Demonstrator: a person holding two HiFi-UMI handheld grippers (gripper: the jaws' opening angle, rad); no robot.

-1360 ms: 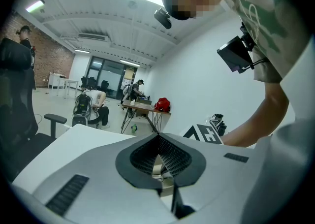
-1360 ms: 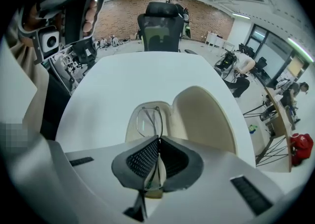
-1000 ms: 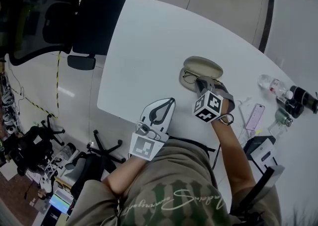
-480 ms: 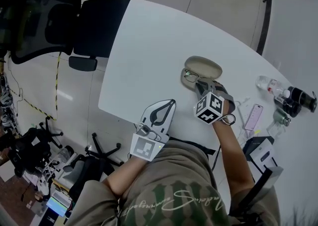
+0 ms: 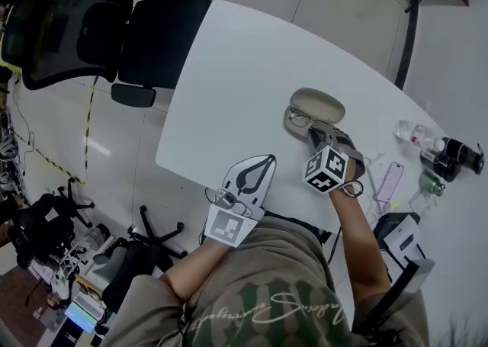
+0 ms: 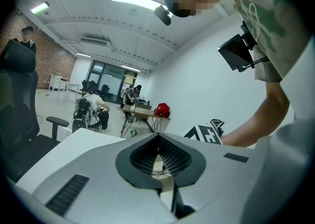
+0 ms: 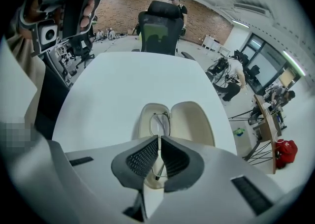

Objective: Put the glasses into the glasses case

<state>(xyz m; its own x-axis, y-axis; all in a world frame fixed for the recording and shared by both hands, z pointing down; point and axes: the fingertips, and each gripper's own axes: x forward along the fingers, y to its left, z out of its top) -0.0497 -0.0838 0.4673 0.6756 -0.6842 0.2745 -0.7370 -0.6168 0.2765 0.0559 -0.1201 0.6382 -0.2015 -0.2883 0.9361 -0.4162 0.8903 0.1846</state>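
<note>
Beige case (image 5: 320, 101); right tool (image 5: 314, 133) grips glasses (image 5: 300, 118); phone (image 5: 390, 181) near.

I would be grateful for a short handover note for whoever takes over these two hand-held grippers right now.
Right hand-held gripper: jaws shut on a thin part of the glasses, held at the open glasses case.
Left hand-held gripper: jaws together, nothing between them, at the near edge of the white table, apart from the case.
Done: the case lies open; the glasses are in or just above one half. I cannot tell whether they rest on it.
Left: release the glasses, check that they lie flat, then probably close the case.
</note>
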